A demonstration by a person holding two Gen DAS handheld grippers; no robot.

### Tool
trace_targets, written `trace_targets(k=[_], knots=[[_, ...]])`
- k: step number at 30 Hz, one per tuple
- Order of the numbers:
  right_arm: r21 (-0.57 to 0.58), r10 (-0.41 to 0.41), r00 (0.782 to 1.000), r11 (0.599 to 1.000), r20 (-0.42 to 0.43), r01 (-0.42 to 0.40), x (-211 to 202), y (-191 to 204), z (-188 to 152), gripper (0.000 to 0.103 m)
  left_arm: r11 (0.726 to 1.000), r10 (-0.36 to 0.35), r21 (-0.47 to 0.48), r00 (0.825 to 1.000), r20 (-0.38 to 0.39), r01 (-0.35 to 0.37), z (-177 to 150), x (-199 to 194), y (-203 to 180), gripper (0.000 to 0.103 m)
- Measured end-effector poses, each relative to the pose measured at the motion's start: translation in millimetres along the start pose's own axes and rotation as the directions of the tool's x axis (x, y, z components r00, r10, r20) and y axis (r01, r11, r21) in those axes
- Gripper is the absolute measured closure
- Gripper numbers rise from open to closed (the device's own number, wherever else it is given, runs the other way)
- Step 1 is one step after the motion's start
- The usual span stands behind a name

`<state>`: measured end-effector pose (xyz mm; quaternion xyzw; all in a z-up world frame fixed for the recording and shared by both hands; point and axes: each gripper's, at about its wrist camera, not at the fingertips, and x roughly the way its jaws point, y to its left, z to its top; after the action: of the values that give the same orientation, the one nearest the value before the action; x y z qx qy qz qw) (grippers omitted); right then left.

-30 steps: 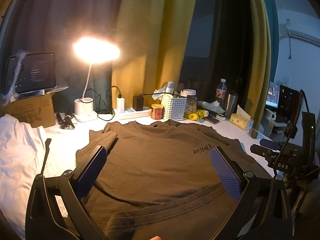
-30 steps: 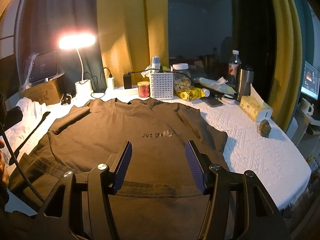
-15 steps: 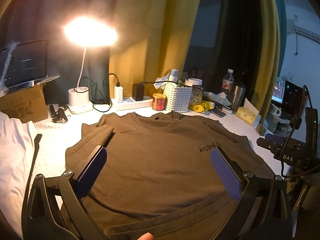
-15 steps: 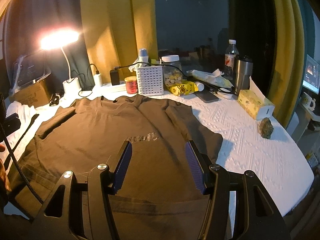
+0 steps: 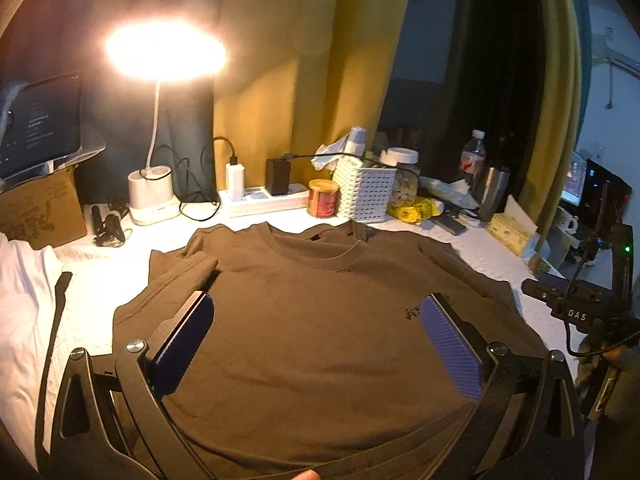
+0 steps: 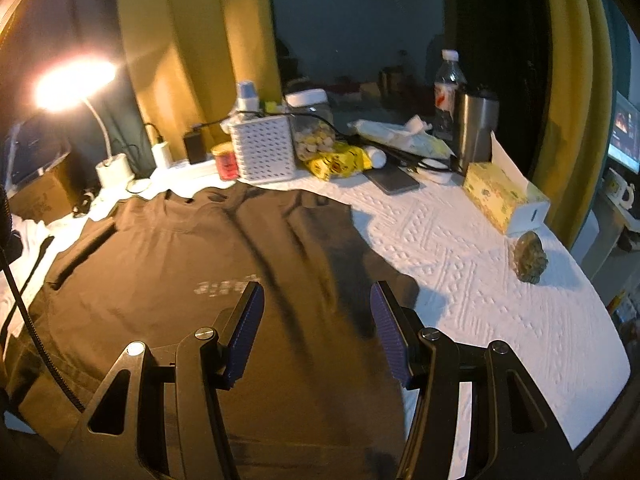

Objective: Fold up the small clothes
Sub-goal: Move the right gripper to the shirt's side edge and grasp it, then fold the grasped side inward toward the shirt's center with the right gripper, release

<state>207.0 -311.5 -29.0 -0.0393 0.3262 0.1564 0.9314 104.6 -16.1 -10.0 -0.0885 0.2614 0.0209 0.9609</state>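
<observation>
Left gripper: jaws spread wide with nothing between them, hanging over the chest of the shirt; whether the tips touch the cloth cannot be told.
Right gripper: jaws released, a clear gap between the blue pads, empty, poised above the shirt's right part near its edge.
Brown T-shirt: spread flat, front up, on the worktop; neckline toward the far clutter, small print on the chest, one sleeve folded inward on the lamp side.
Worktop: covered in white embossed cloth, bare to the right of the shirt.
White garment: bunched at the left edge, beside the shirt.
Desk lamp: lit, on a white base behind the shirt.
Power strip: along the back, with chargers plugged in.
White perforated basket: behind the collar, a red tin just beside it.
Tissue box: far right, near a steel tumbler and a plastic bottle.
Small rough lump: alone on the cloth, near the tissue box.
</observation>
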Motion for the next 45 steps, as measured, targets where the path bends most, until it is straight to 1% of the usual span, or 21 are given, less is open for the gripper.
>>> trace_targets(k=[3, 5, 9, 13, 16, 20, 23, 24, 25, 26, 27, 29, 31, 37, 40, 43, 45], knots=[[0.021, 0.001, 1.000, 1.000, -0.021, 0.000, 12.0, -13.5, 3.1, 0.044, 1.000, 0.010, -0.014, 1.000, -0.012, -0.010, 3.5, 6.7, 2.1, 0.001], [0.032, -0.003, 1.000, 0.999, -0.030, 0.004, 20.1, -21.4, 4.2, 0.044, 1.000, 0.030, 0.000, 0.999, -0.014, -0.030, 5.3, 10.9, 1.2, 0.001], [0.052, -0.014, 0.998, 0.999, -0.059, 0.017, 38.2, -34.0, 6.6, 0.044, 0.999, 0.041, 0.011, 0.999, -0.027, -0.041, 9.2, 21.3, 0.8, 0.001], [0.089, -0.031, 0.992, 0.995, -0.121, 0.042, 65.8, -54.1, 4.8, 0.044, 0.999, 0.049, 0.013, 0.997, -0.053, -0.048, 10.7, 34.6, 1.5, 0.001], [0.123, -0.018, 0.985, 0.992, -0.174, 0.039, 82.0, -69.7, 3.9, 0.044, 0.999, 0.052, 0.011, 0.996, -0.067, -0.052, 12.4, 43.1, 3.2, 0.001], [0.148, 0.004, 0.974, 0.989, -0.225, 0.030, 97.2, -80.3, 3.0, 0.045, 0.998, 0.060, 0.008, 0.994, -0.086, -0.060, 16.1, 55.0, 6.8, 0.001], [0.149, 0.015, 0.975, 0.989, -0.221, 0.019, 98.8, -80.4, 6.1, 0.045, 0.998, 0.058, 0.007, 0.994, -0.096, -0.057, 17.1, 61.1, 9.1, 0.001], [0.146, 0.024, 0.975, 0.989, -0.220, 0.009, 99.1, -79.1, 6.5, 0.050, 0.998, 0.056, 0.006, 0.994, -0.099, -0.056, 17.1, 62.5, 9.8, 0.001], [0.133, 0.038, 0.974, 0.991, -0.223, -0.008, 99.7, -75.3, 6.9, 0.074, 0.999, 0.053, 0.006, 0.993, -0.103, -0.053, 16.9, 63.9, 10.5, 0.001], [0.118, 0.044, 0.973, 0.993, -0.226, -0.017, 101.5, -72.0, 7.0, 0.087, 0.999, 0.052, 0.006, 0.993, -0.106, -0.052, 16.8, 64.5, 10.7, 0.001], [0.103, 0.045, 0.970, 0.994, -0.239, -0.021, 103.7, -67.7, 7.0, 0.093, 0.999, 0.051, 0.006, 0.993, -0.109, -0.050, 16.5, 65.1, 11.3, 0.001], [0.065, 0.048, 0.969, 0.997, -0.244, -0.033, 104.2, -58.0, 8.3, 0.093, 0.999, 0.049, 0.002, 0.992, -0.113, -0.049, 15.9, 65.5, 13.0, 0.001], [0.046, 0.061, 0.971, 0.998, -0.232, -0.052, 100.8, -51.0, 12.4, 0.094, 0.999, 0.051, 0.000, 0.992, -0.114, -0.052, 15.3, 64.4, 15.3, 0.001], [-0.022, 0.090, 0.982, 0.995, -0.164, -0.095, 77.0, -24.5, 26.7, 0.094, 0.998, 0.048, -0.023, 0.993, -0.105, -0.051, 11.5, 54.8, 25.2, 0.001], [-0.080, 0.122, 0.983, 0.988, -0.140, -0.134, 66.6, -3.4, 28.5, 0.094, 0.998, 0.047, -0.028, 0.994, -0.094, -0.049, 9.6, 47.7, 28.9, 0.001], [-0.162, 0.138, 0.978, 0.973, -0.154, -0.163, 64.8, 24.3, 21.9, 0.094, 0.998, 0.044, -0.032, 0.995, -0.092, -0.047, 6.1, 42.2, 32.3, 0.001], [-0.212, 0.136, 0.976, 0.962, -0.172, -0.172, 68.9, 40.7, 11.6, 0.094, 0.998, 0.043, -0.032, 0.995, -0.091, -0.046, 3.3, 38.6, 33.9, 0.001]])
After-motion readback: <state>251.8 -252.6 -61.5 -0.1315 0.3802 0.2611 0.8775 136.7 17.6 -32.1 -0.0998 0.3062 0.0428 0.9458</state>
